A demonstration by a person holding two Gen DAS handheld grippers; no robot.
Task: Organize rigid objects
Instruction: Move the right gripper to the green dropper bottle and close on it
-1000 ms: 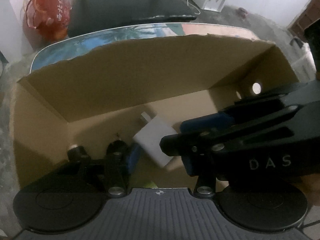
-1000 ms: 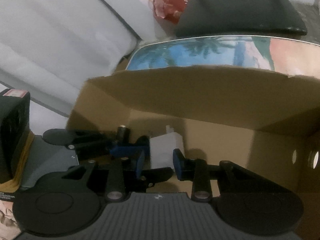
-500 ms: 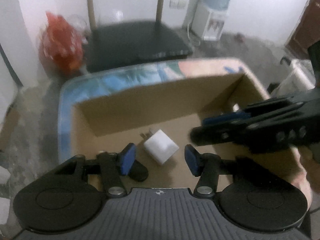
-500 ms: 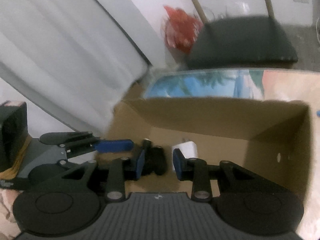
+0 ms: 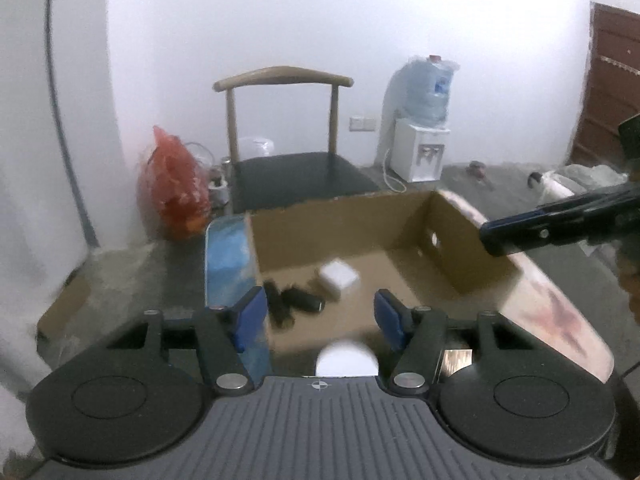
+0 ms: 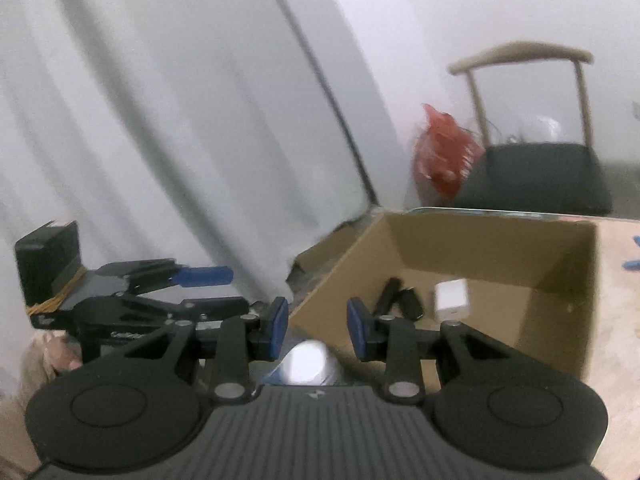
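Note:
An open cardboard box (image 5: 448, 240) stands on the patterned table; it also shows in the right wrist view (image 6: 500, 248). Inside lie a white charger block (image 5: 339, 276) (image 6: 451, 300) and some small black objects (image 5: 294, 300) (image 6: 400, 296). My left gripper (image 5: 320, 314) is open and empty, held above and behind the box's near edge. My right gripper (image 6: 318, 316) is open and empty, above the box's near left corner. A white round object (image 5: 346, 358) (image 6: 306, 362) sits just below each gripper's view, close to the box.
The table (image 5: 560, 312) has a blue and pink printed top. Behind it stand a black-seated wooden chair (image 5: 296, 176), a red bag (image 5: 174, 192) and a water dispenser (image 5: 420, 152). A grey curtain (image 6: 160, 120) hangs at the left.
Both grippers have pulled up and back out of the box, empty. The white charger and black objects stay on the box floor. The left jaws have opened wider.

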